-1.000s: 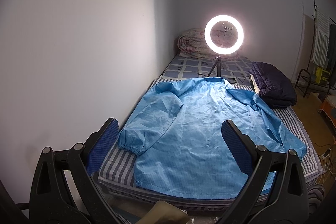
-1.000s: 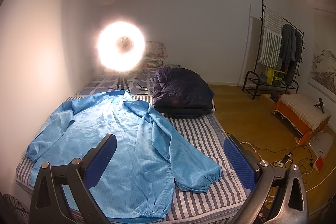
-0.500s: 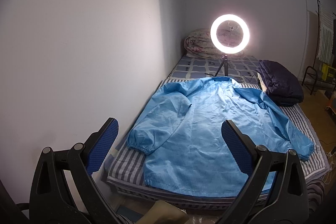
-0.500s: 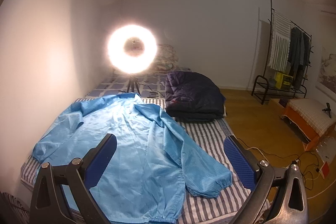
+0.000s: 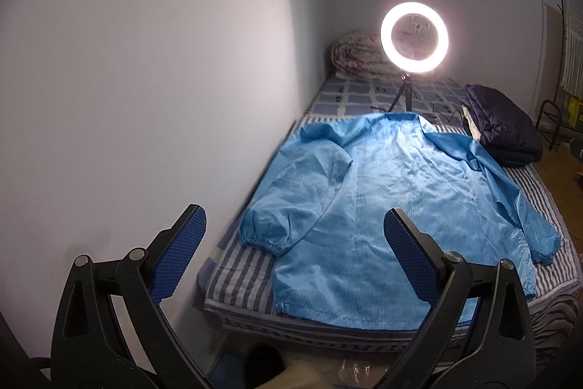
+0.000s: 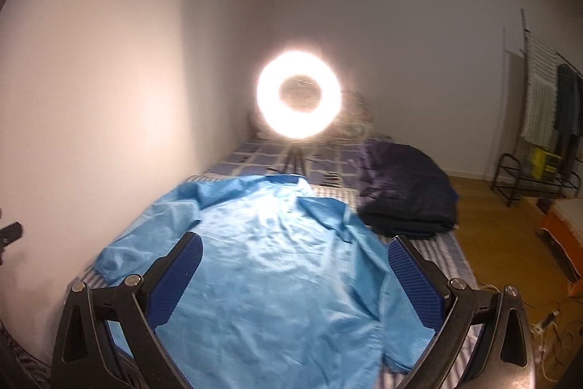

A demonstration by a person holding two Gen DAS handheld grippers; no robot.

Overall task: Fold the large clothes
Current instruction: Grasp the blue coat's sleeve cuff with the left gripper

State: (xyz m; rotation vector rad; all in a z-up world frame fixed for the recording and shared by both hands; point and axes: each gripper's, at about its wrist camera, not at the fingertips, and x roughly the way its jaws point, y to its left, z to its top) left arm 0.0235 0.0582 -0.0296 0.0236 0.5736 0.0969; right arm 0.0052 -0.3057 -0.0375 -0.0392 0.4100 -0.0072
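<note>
A large light-blue jacket (image 5: 393, 195) lies spread flat on the striped bed (image 5: 237, 261), collar toward the far end, both sleeves laid out to the sides. The jacket (image 6: 277, 272) fills the middle of the right wrist view. My left gripper (image 5: 295, 239) hovers open off the bed's near left corner, above the left cuff (image 5: 262, 236), holding nothing. Over the jacket's lower half my right gripper (image 6: 293, 265) hangs open and empty, its blue pads (image 6: 411, 283) wide apart.
A lit ring light on a tripod (image 5: 414, 37) stands on the bed beyond the collar. A folded dark quilted garment (image 5: 503, 130) lies at the far right of the bed. A wall runs along the bed's left side. A clothes rack (image 6: 539, 133) and wooden floor are to the right.
Both views have swung left. The right gripper has moved from beside the right sleeve to over the jacket's middle. The left gripper has drifted toward the wall side. The jacket has not moved.
</note>
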